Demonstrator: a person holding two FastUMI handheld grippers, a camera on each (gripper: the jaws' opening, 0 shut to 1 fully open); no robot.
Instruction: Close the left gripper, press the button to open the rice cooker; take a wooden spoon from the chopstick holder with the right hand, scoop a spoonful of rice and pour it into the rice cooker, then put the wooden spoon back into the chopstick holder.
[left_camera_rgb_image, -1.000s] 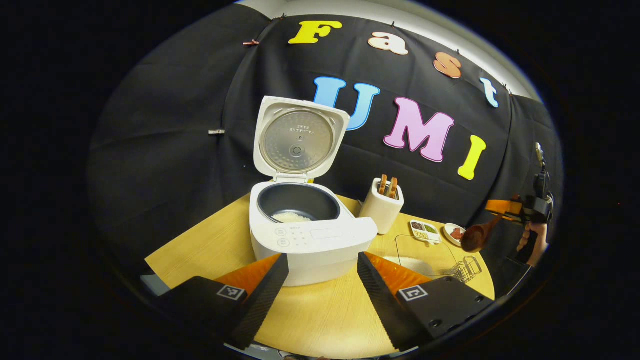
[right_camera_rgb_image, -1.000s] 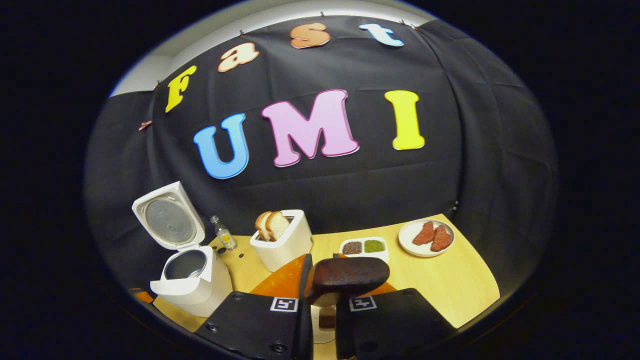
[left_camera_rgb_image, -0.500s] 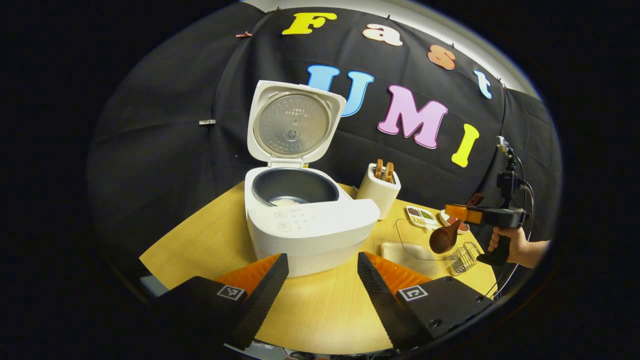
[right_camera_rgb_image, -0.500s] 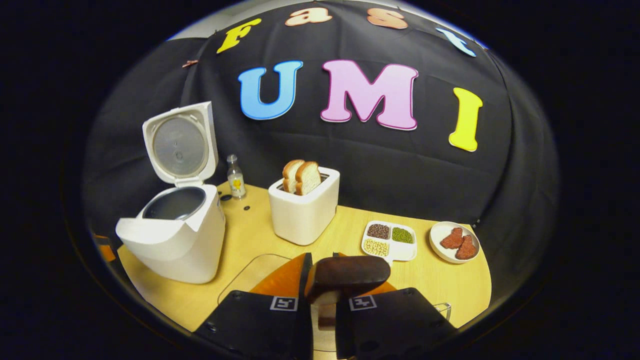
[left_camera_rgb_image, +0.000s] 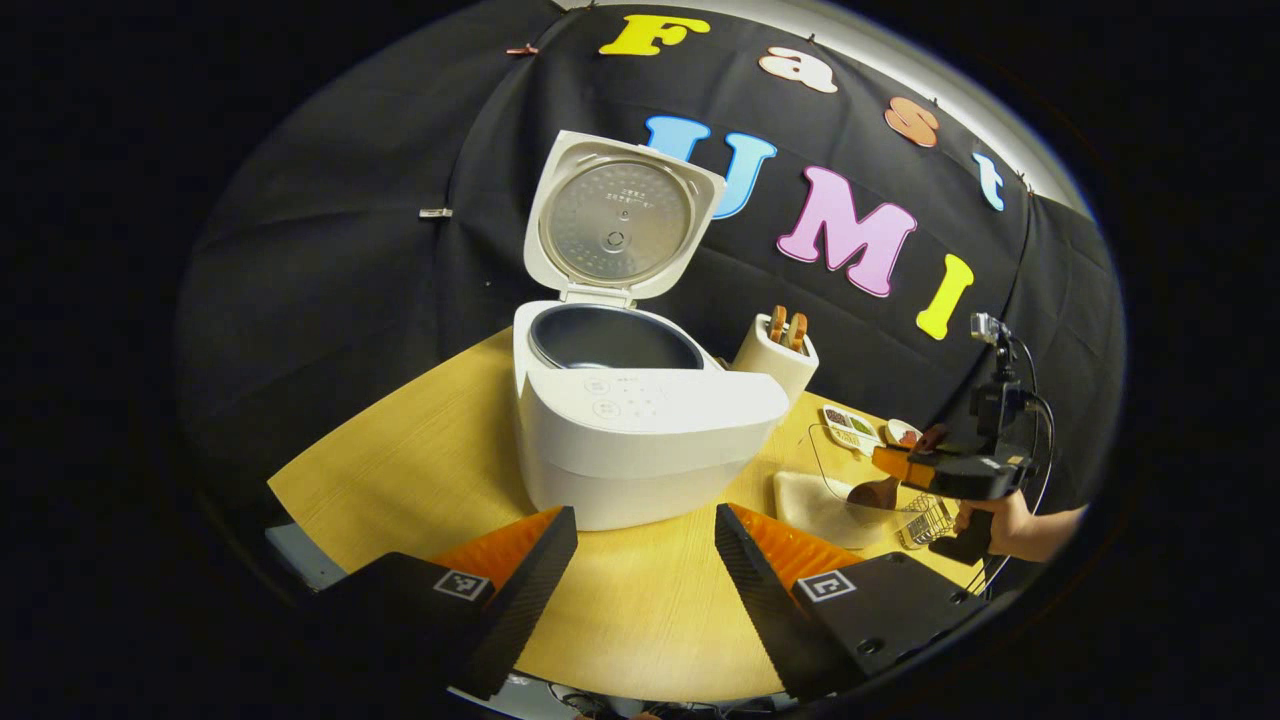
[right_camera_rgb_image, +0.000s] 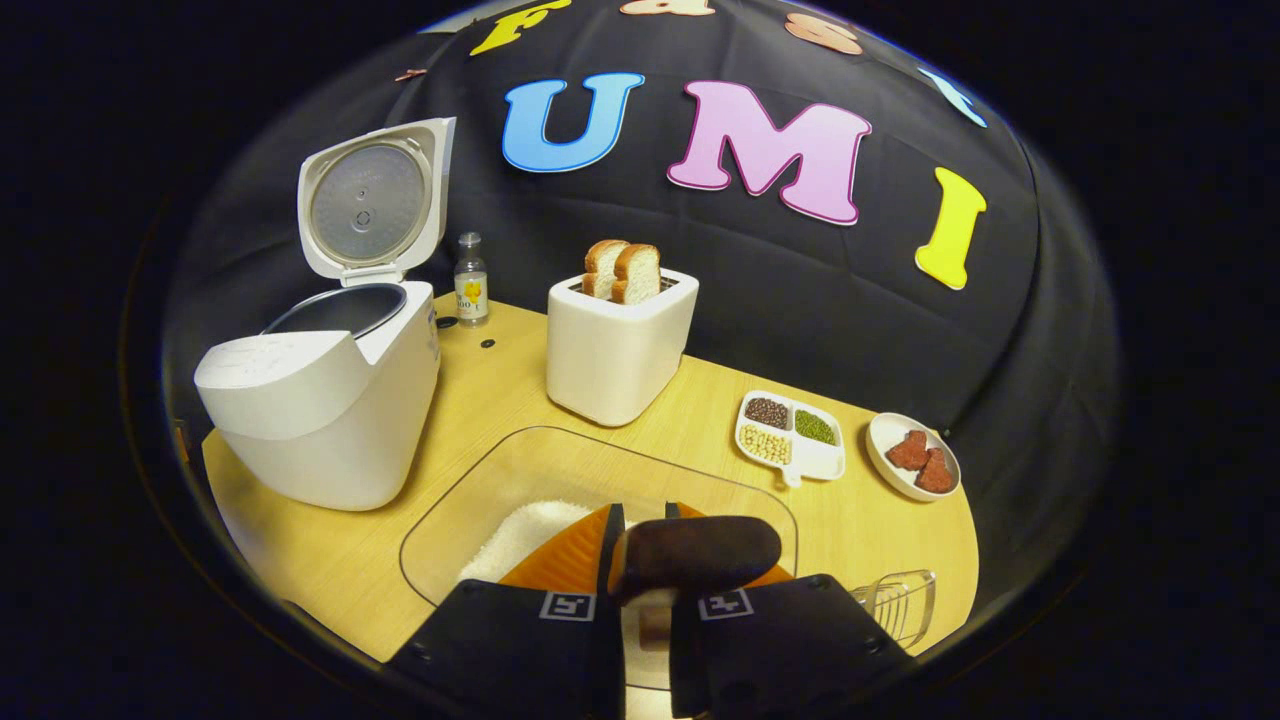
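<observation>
Now right gripper (right_camera_rgb_image: 640, 610) clamps wooden spoon (right_camera_rgb_image: 695, 555), bowl forward over rice (right_camera_rgb_image: 520, 535).

The right claw (left_camera_rgb_image: 885, 470) is coming down with the wooden spoon (right_camera_rgb_image: 695, 552) toward the rice (right_camera_rgb_image: 520, 535) in the clear container (right_camera_rgb_image: 460, 505), while the left claw (left_camera_rgb_image: 645, 560) is sinking lower before the rice cooker (left_camera_rgb_image: 640, 430).

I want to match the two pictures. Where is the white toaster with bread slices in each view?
Left gripper view: the toaster stands right of centre, just behind and right of the open rice cooker, seen small.
Right gripper view: the toaster stands near the centre, larger, right of the rice cooker.
Shared landmark: the divided dish of beans lies on the table to the toaster's right in both.
</observation>
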